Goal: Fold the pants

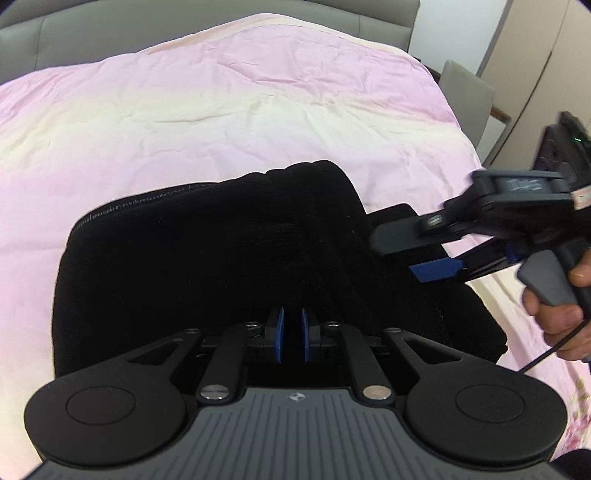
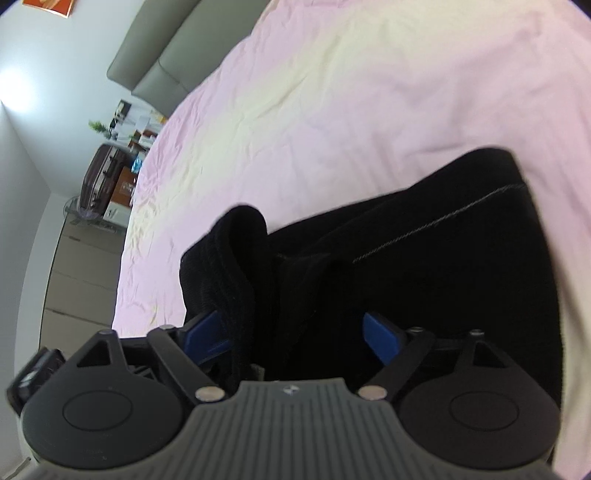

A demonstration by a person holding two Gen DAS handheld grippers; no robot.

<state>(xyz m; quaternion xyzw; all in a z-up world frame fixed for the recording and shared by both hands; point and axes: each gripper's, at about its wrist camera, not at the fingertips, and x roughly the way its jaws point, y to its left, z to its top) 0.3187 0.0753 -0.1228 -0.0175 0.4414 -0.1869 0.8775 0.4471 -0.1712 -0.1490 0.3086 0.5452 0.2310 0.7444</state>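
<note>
Bedspread [image 1: 229, 110] takes up most of both views, pink fading to a creamy yellow, pretty wrinkled, with a grey padded headboard [image 1: 207, 22] behind it. Black pants [image 1: 221, 258] sit on the near part of it, bunched into a thick folded stack with a line of light stitching along one edge and a ribbed bit poking up at the far side.

Left gripper [image 1: 291, 338] is low over the near edge of the stack; its blue pads [image 1: 279, 334] are close together with only a thin slot between them, and whether any cloth is pinched in there can't be told from this angle.

Right gripper [image 2: 295, 332] has its jaws spread wide, blue pads [image 2: 380, 338] on either side of a raised ribbed fold of the pants that stands up between them, leaning against the left-hand pad. From the left wrist view that same tool comes in from the right side at the pants' edge, with the person's right hand [image 1: 561, 306] wrapped around its grey trigger.

Off past the bed there's a suitcase [image 2: 101, 177] and some cluttered shelves, too small to make out.
</note>
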